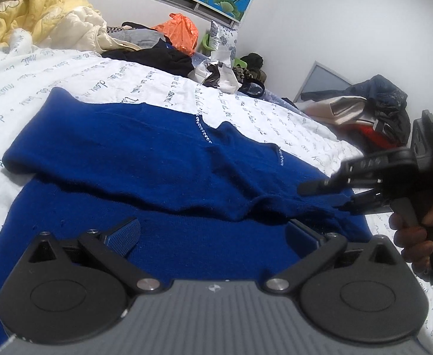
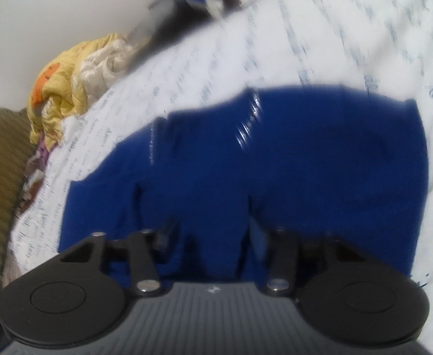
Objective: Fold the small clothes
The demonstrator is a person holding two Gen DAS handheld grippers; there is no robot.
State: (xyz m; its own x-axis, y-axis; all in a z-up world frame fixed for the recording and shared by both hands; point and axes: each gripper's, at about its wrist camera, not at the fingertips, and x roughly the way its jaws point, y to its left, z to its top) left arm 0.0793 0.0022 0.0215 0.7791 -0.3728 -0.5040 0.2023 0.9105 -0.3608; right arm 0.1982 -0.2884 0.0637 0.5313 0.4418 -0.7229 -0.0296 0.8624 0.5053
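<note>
Sheet: rows of cursive script printed on it, too small and slanted to read.
Gripper body: small white emblem, no letters.
</note>
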